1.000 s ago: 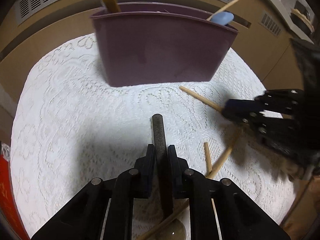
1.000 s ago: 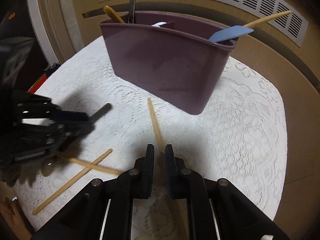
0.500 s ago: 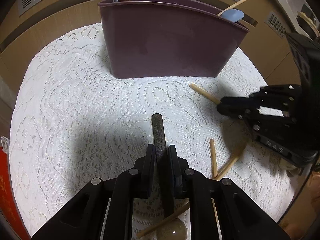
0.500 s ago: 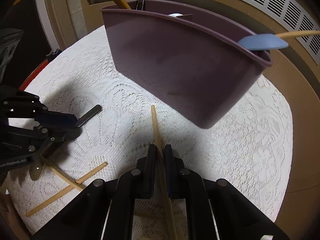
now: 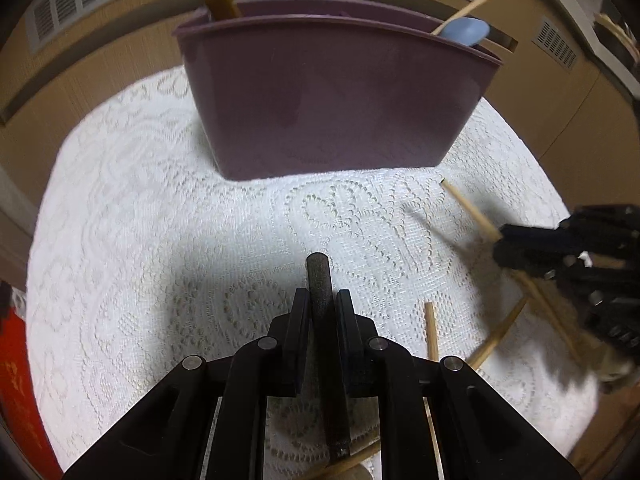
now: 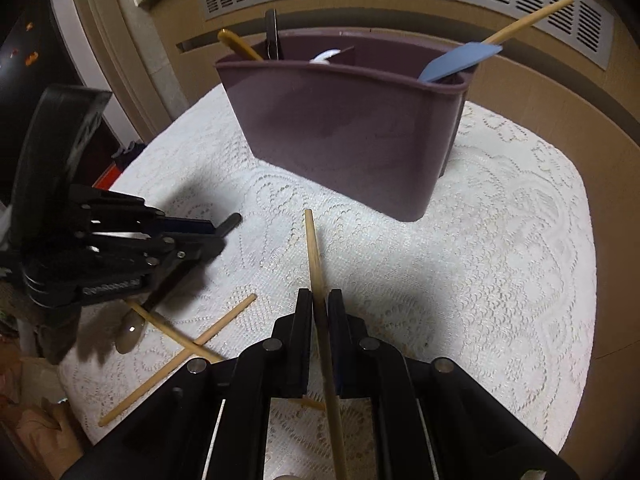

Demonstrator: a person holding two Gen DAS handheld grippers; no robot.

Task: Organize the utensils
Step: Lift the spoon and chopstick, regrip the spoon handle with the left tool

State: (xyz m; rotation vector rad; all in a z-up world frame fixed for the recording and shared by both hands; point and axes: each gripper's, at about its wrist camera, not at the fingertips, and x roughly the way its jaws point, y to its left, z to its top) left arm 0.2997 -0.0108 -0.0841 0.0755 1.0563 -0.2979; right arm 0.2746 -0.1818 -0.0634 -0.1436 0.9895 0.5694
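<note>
My left gripper point(image 5: 320, 304) is shut on the dark grey handle point(image 5: 319, 276) of a spoon, which sticks out ahead of the fingers. The same spoon's pale bowl point(image 6: 130, 332) hangs low by the cloth in the right wrist view. My right gripper point(image 6: 320, 304) is shut on a wooden chopstick point(image 6: 311, 248) that points toward the purple caddy point(image 6: 352, 128). The caddy point(image 5: 332, 96) stands upright at the back of the table. It holds a blue spatula point(image 6: 460, 62), a yellow-brown utensil point(image 6: 240, 46) and a dark one point(image 6: 273, 36). From the left wrist view, the right gripper point(image 5: 520, 244) is at the right edge.
Two loose chopsticks point(image 6: 216, 328) lie crossed on the white lace cloth point(image 6: 500, 260) between the grippers, and show again point(image 5: 431, 328) to the left gripper's right. The cloth covers a rounded table with an edge close on every side. A red object point(image 5: 16, 380) sits off the left edge.
The right gripper has shut on the chopstick that lay on the cloth and raised it. The left gripper keeps the dark handle and has drifted slightly toward the caddy.
</note>
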